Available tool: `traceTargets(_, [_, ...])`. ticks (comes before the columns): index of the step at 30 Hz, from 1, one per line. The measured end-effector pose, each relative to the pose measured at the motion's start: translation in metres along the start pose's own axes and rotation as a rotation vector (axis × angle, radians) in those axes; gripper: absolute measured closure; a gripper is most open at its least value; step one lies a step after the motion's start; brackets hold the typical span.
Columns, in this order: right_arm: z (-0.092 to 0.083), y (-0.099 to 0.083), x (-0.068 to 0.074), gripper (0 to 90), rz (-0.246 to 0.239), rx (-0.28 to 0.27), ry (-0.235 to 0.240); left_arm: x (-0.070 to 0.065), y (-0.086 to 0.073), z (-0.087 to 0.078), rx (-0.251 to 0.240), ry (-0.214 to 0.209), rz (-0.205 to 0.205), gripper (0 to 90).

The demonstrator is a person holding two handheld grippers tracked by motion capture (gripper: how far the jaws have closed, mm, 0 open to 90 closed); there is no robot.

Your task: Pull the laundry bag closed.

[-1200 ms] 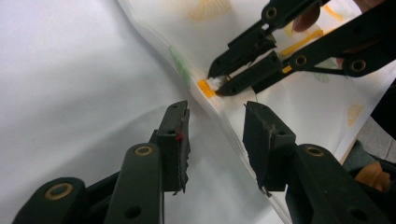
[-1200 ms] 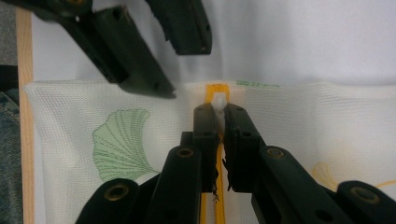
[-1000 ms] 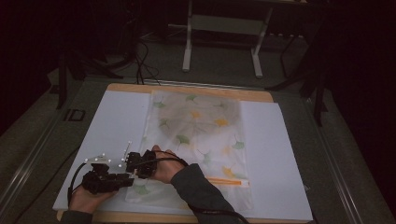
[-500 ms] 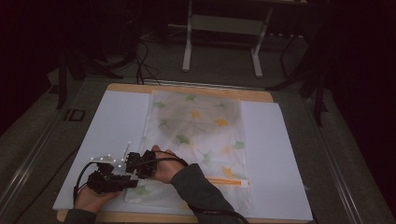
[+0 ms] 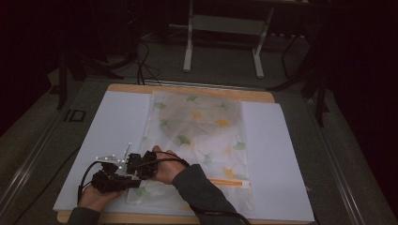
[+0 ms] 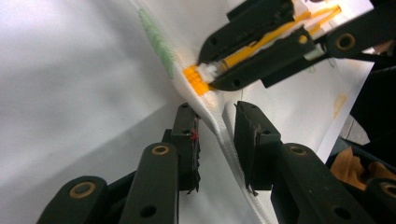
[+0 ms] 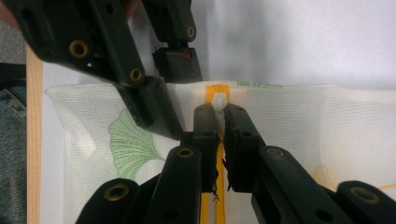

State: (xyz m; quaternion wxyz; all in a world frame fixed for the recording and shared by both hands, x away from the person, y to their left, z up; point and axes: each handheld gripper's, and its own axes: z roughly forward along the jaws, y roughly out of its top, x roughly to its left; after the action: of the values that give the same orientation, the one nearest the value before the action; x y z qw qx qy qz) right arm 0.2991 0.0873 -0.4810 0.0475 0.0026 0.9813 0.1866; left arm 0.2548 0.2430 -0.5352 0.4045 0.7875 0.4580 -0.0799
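One translucent white mesh zipper bag (image 5: pixel 197 136), printed with green and yellow ginkgo leaves and closed by a single orange zipper (image 7: pixel 217 100), lies flat on the white sheet (image 5: pixel 277 159) covering the wooden table (image 5: pixel 187 89), its zipper end nearest the person. The right gripper (image 7: pixel 218 112) has its jaws pinched tight on the white zipper pull (image 7: pixel 218 103). The left gripper (image 6: pixel 215 128) has just been closing, and its jaws stand partly apart around the bag's raised mesh edge just beside the pull, the pads not yet pressing it.
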Motion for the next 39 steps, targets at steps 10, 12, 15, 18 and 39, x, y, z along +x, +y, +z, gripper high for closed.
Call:
traceTargets(10, [0.0,-0.001,0.0,84.3,-0.005,0.001,0.001,0.004,0.001,0.0,-0.011,-0.004,-0.005,85.9])
traceTargets(12, [-0.001,-0.002,0.0,84.3,-0.009,0.001,-0.001,0.003,0.001,0.0,-0.012,-0.005,-0.007,87.9])
traceTargets(15, [0.0,-0.003,0.0,84.4,-0.015,0.003,-0.003,0.003,0.001,0.0,-0.015,-0.009,-0.005,88.5])
traceTargets(18, [0.002,-0.003,0.0,84.4,-0.015,0.006,-0.004,0.003,0.0,0.0,-0.021,-0.017,-0.01,88.9])
traceTargets(39, [0.004,-0.011,-0.001,84.7,0.0,-0.007,-0.003,0.005,-0.002,-0.005,-0.066,-0.051,-0.026,89.1])
